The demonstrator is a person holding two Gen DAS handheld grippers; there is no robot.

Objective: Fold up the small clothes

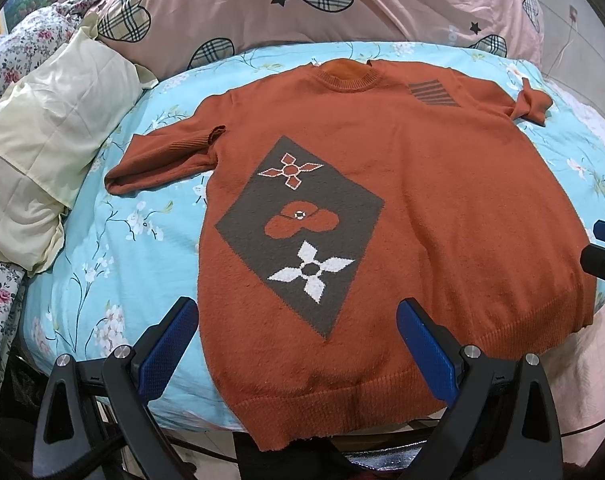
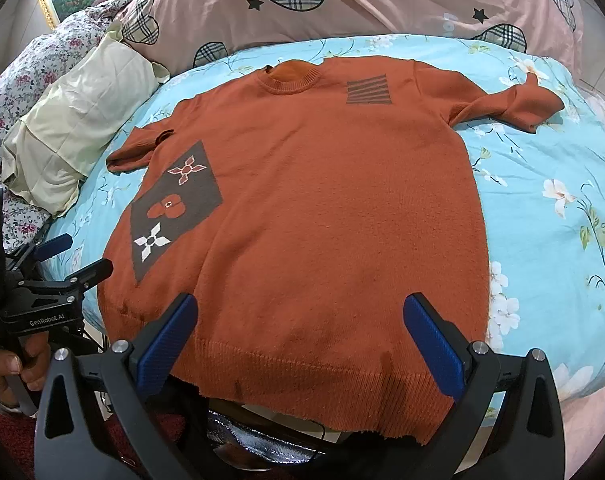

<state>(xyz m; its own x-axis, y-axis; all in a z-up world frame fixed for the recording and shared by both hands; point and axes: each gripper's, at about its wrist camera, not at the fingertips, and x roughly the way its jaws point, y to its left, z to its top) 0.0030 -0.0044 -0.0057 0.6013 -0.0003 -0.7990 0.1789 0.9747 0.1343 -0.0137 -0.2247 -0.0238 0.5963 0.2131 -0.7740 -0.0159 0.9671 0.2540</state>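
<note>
A rust-orange knit sweater (image 1: 442, 200) lies flat and face up on the bed, collar away from me, hem toward me. It has a grey diamond patch with flower shapes (image 1: 298, 232) and a striped patch near the shoulder. It also shows in the right wrist view (image 2: 322, 208). Its left sleeve (image 1: 162, 156) is bunched; its right sleeve (image 2: 514, 104) sticks out crumpled. My left gripper (image 1: 298, 320) is open and empty above the hem's left part. My right gripper (image 2: 300, 318) is open and empty above the hem's right part.
The sweater lies on a light blue floral bedspread (image 2: 542, 208). A pink quilt with plaid hearts (image 1: 302, 8) is piled behind it. A cream pillow (image 1: 50, 128) sits at the left. The bed's near edge runs just under the hem.
</note>
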